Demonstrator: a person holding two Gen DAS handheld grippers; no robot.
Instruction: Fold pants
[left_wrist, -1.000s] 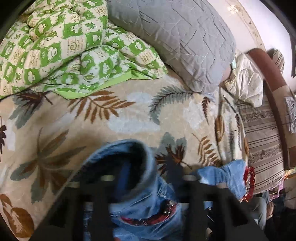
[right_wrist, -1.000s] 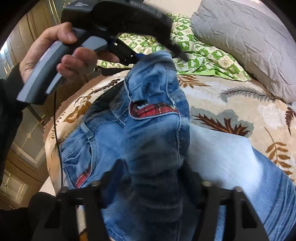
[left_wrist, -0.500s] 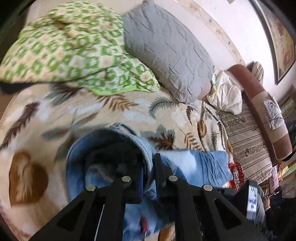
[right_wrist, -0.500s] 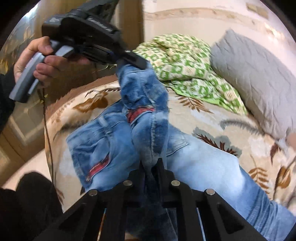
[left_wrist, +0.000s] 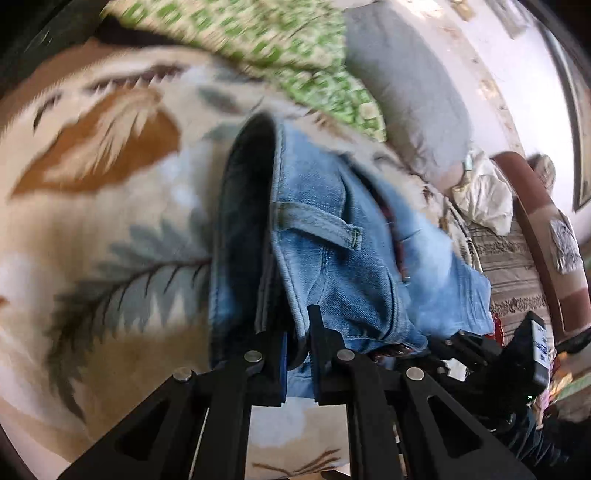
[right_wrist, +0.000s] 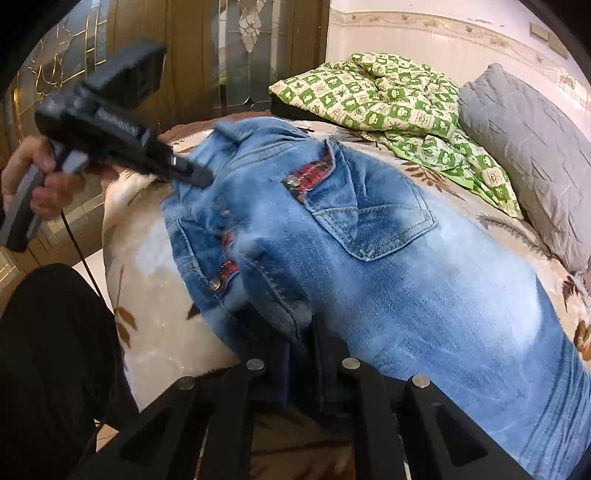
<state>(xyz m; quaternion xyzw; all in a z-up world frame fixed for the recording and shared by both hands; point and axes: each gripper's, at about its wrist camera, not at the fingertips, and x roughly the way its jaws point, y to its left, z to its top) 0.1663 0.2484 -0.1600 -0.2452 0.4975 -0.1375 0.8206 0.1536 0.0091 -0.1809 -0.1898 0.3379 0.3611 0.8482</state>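
Observation:
Light blue jeans (right_wrist: 388, 266) with red plaid pocket trim lie on a leaf-patterned bedspread (right_wrist: 155, 258), back pockets up, the legs running right. My left gripper (left_wrist: 297, 332) is shut on the waistband (left_wrist: 291, 221), which stands open and dark inside. It also shows in the right wrist view (right_wrist: 199, 177), held by a hand at the left, pinching the waistband's far corner. My right gripper (right_wrist: 301, 343) is shut on the near edge of the jeans' waist. The right gripper body shows in the left wrist view (left_wrist: 491, 354), low on the right.
A green-and-white checked quilt (right_wrist: 388, 103) and a grey pillow (right_wrist: 528, 147) lie at the head of the bed. A wooden glass-panelled door (right_wrist: 236, 51) stands behind. A brown striped sofa (left_wrist: 524, 258) is at the right in the left wrist view. The person's dark-clothed leg (right_wrist: 55, 350) is at the bed's edge.
Both grippers have lowered the bunched jeans toward the bed and spread the waist apart. The seat and back pockets now lie flatter and wider. Both grips stay shut.

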